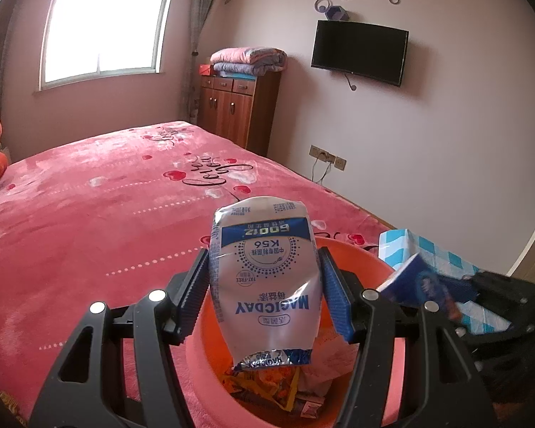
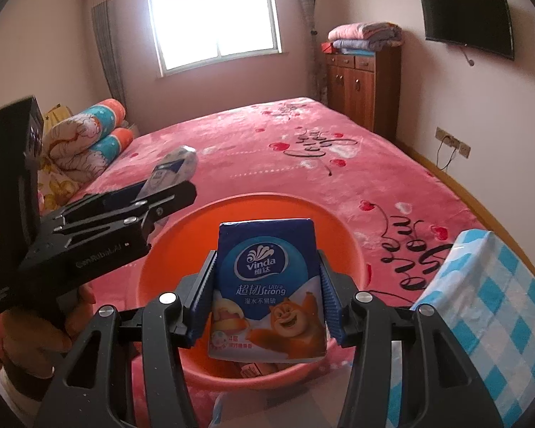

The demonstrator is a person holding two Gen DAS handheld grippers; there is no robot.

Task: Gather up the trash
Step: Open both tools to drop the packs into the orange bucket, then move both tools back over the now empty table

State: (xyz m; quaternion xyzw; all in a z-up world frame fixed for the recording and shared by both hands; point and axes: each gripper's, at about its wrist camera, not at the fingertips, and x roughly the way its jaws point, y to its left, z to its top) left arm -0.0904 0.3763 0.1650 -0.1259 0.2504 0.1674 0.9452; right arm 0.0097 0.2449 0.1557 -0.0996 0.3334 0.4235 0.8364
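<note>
My left gripper (image 1: 265, 278) is shut on a crumpled silver and blue drink pouch (image 1: 265, 285), held upright over the orange basin (image 1: 360, 253). Several wrappers (image 1: 267, 388) lie at the basin's bottom. My right gripper (image 2: 267, 285) is shut on a blue Vinda tissue pack (image 2: 267, 285) above the same orange basin (image 2: 342, 228). In the right wrist view the left gripper (image 2: 160, 187) reaches in from the left with the pouch (image 2: 174, 167). In the left wrist view the tissue pack (image 1: 410, 281) enters from the right.
The basin stands on a bed with a pink blanket (image 1: 89, 214). A blue checked bag (image 2: 481, 303) lies at the bed's right edge. Rolled quilts (image 2: 89, 135) lie at the head. A wooden cabinet (image 1: 239, 107) and a wall TV (image 1: 360, 53) stand beyond. A hand (image 2: 35, 328) holds the left gripper.
</note>
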